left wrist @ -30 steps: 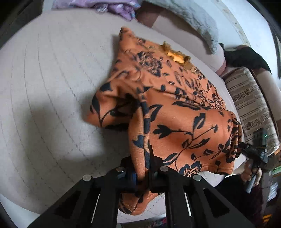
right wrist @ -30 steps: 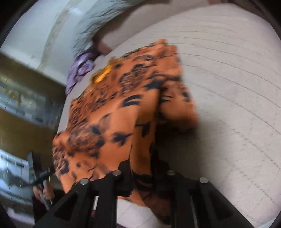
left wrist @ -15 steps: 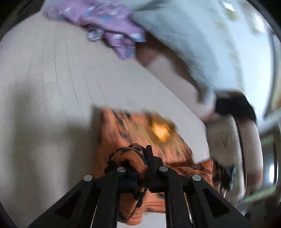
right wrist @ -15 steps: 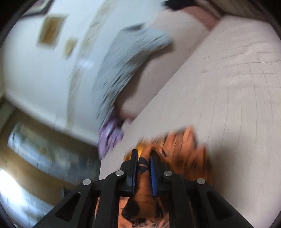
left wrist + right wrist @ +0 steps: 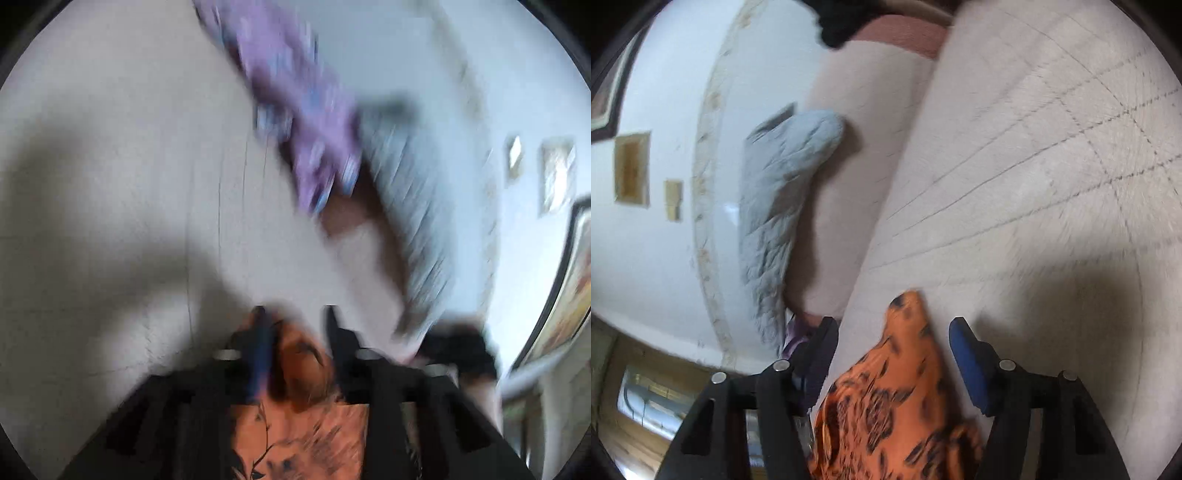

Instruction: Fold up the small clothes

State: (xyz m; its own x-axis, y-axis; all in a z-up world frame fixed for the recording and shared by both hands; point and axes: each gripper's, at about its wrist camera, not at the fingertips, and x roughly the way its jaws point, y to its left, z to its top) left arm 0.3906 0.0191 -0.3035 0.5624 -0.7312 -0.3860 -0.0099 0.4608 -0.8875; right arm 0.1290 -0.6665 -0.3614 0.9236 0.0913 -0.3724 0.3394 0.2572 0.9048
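The orange garment with a black floral print [image 5: 886,406] lies on the beige quilted surface [image 5: 1034,147], one corner pointing away from me. My right gripper [image 5: 892,326] straddles that corner, its jaws opening; the cloth sits loose between the fingers and the pads do not press on it. The left wrist view is blurred. In it, the same orange garment [image 5: 299,369] lies bunched between the fingers of my left gripper [image 5: 295,317], whose jaws are also opening with a gap showing on the right side.
A purple garment [image 5: 295,110] lies further back on the beige surface [image 5: 110,147]. A grey quilted pillow [image 5: 783,192] leans on the pink backrest by the white wall. A black item [image 5: 458,350] sits at the surface's end.
Both grippers carried the garment's edge forward over the rest of it and rolled. Both were shut on the fabric; now their jaws stand apart and the cloth lies loose.
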